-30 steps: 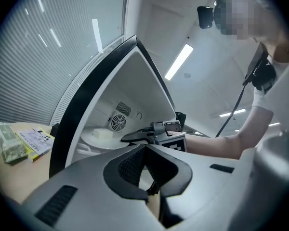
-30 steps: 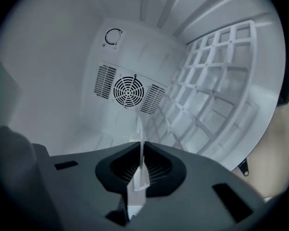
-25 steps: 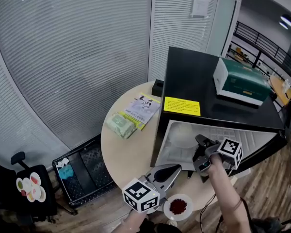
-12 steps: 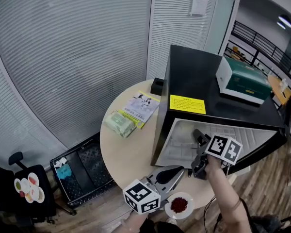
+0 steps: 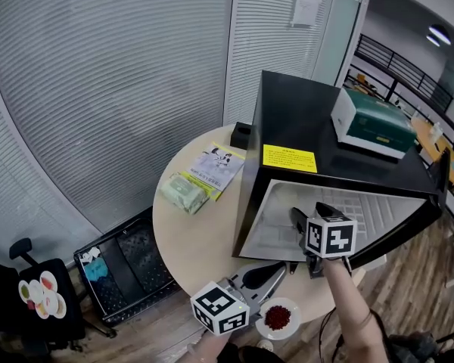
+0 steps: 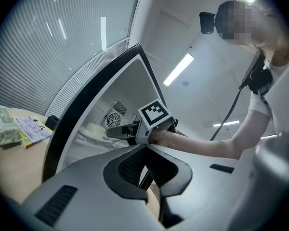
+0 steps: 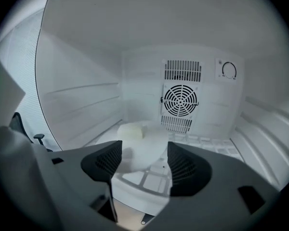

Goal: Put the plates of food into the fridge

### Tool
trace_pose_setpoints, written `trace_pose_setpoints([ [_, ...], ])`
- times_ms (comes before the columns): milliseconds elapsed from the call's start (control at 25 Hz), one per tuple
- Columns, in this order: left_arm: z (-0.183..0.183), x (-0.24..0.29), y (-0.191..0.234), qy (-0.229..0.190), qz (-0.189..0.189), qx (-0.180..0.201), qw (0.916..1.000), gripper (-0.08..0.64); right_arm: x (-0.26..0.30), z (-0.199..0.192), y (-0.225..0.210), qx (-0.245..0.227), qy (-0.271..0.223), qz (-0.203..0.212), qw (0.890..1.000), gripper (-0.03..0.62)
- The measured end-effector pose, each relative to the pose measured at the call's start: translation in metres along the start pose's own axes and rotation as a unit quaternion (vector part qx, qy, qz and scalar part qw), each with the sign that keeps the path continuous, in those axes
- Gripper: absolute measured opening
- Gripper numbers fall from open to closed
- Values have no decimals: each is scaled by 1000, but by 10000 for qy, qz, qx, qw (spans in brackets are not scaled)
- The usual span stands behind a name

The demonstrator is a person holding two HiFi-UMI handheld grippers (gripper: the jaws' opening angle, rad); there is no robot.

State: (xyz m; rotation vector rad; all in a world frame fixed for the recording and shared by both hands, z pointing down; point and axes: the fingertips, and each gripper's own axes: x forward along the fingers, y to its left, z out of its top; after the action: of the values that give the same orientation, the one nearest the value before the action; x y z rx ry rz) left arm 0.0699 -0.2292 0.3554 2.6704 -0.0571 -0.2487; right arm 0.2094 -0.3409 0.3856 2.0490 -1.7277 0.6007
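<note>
The black mini fridge [image 5: 303,119] stands open on the round table. My right gripper [image 5: 309,216] reaches into its white inside. Its jaws have just been opening and now stand open. In the right gripper view a white plate [image 7: 151,146] with a pale block of food [image 7: 130,130] rests on the shelf just past the right gripper [image 7: 144,149], touched by neither pad. My left gripper [image 5: 262,272] hovers shut at the table's front edge, holding nothing. A second white plate with red food [image 5: 278,318] sits on the table beside it. The left gripper view shows the right gripper [image 6: 116,131] inside the fridge.
The fridge door [image 5: 408,229] hangs open to the right. A green-and-white box [image 5: 371,133] sits on the fridge top. A green packet [image 5: 183,193], a booklet [image 5: 216,166] and a small black box [image 5: 240,134] lie on the table [image 5: 189,240]. A black crate [image 5: 125,267] stands on the floor.
My right gripper has rolled, so its marker cube now faces up, and its jaws have opened off the white plate. The left gripper has hardly moved.
</note>
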Motion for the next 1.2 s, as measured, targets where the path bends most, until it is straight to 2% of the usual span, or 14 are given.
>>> trace_pose_setpoints([
  [160, 0, -1, -4, -1, -22, 20, 10000, 5, -4, 7, -3, 5, -192, -9, 9998, 322],
  [320, 0, -1, -8, 22, -14, 70, 10000, 5, -21, 17, -12, 111, -641, -274, 9975, 324],
  [360, -1, -1, -9, 39, -6, 93, 9999, 5, -29, 17, -13, 296, -797, -232, 9961, 324],
  [440, -3, -1, -11, 83, 20, 128, 9999, 5, -44, 14, -10, 866, -1038, 134, 9907, 322],
  [520, -5, 0, -13, 130, 35, 156, 9998, 5, -57, 7, -6, 1516, -1194, 538, 9797, 321],
  [560, -6, 2, -13, 151, 35, 172, 9997, 5, -64, 4, -7, 1843, -1281, 646, 9723, 281],
  [640, -10, 4, -16, 196, 30, 198, 9996, 4, -80, -1, -9, 2483, -1545, 821, 9528, 5],
  [760, -17, 4, -24, 322, 30, 358, 9988, 5, -108, -12, -6, 3237, -1991, 1318, 9155, 5],
  [880, -24, 5, -35, 412, 64, 664, 9969, 5, -134, -29, 5, 4260, -2432, 2101, 8457, 5],
  [920, -26, 4, -39, 424, 81, 766, 9961, 5, -141, -40, 6, 4466, -2457, 2198, 8317, 5],
  [960, -30, 3, -45, 446, 93, 881, 9951, 5, -147, -53, 7, 4601, -2448, 2218, 8242, 5],
  [1080, -43, -2, -64, 556, 78, 1188, 9913, 5, -170, -90, 11, 4738, -2450, 2171, 8175, 5],
  [1120, -48, -4, -69, 571, 67, 1197, 9911, 5, -177, -101, 14, 4838, -2458, 2196, 8107, 5],
  [1200, -57, -12, -76, 560, 75, 1079, 9926, 5, -188, -127, 19, 5174, -2463, 2283, 7871, 5],
])
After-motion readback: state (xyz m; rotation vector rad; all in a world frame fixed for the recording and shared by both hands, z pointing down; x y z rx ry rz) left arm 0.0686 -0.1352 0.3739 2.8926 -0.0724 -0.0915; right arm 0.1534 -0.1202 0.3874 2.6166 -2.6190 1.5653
